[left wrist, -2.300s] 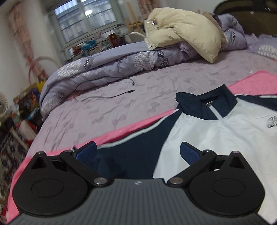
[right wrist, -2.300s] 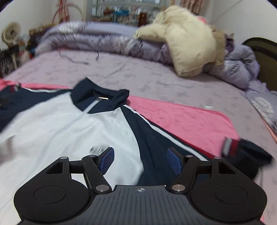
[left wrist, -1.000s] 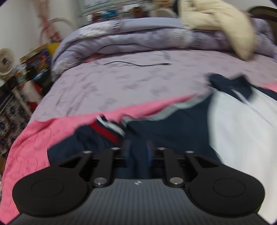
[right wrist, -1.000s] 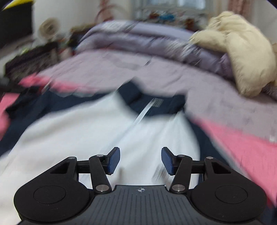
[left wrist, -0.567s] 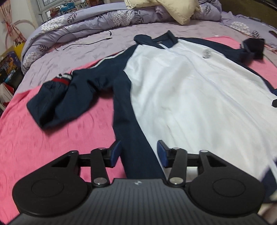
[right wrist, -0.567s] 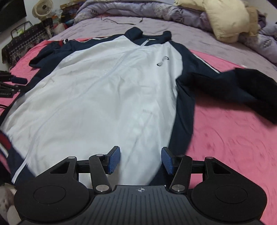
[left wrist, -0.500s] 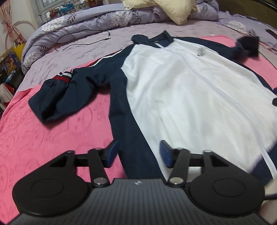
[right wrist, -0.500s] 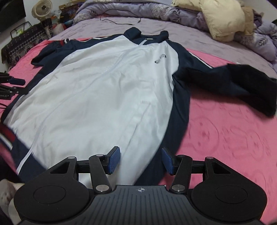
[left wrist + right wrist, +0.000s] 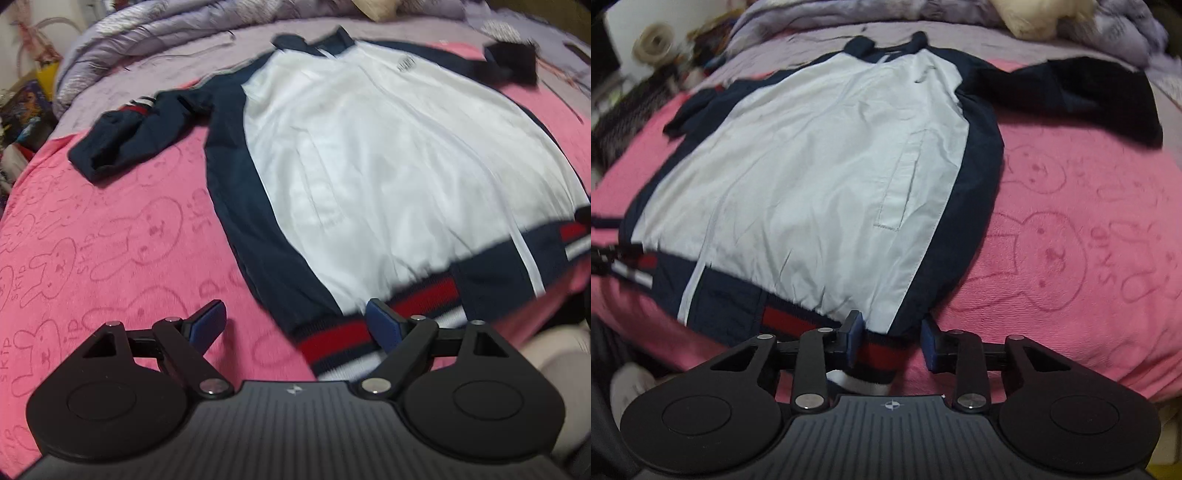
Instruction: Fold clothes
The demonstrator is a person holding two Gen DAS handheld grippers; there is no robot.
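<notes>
Both grippers have dropped to the jacket's (image 9: 369, 155) near hem since half a second ago. Left gripper (image 9: 295, 323) spread wide; right gripper (image 9: 891, 341) open astride the striped waistband (image 9: 882, 352). Jacket flat on pink blanket (image 9: 110, 229).

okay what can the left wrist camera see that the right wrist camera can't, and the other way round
Only the left wrist view: the left gripper, open at the jacket's hem, and the red-striped cuff of one sleeve.
Only the right wrist view: the right gripper, open around the hem corner, a side pocket, and a fan beyond the bed.
Both: the white and navy jacket laid flat, collar away, on the pink bunny blanket.
</notes>
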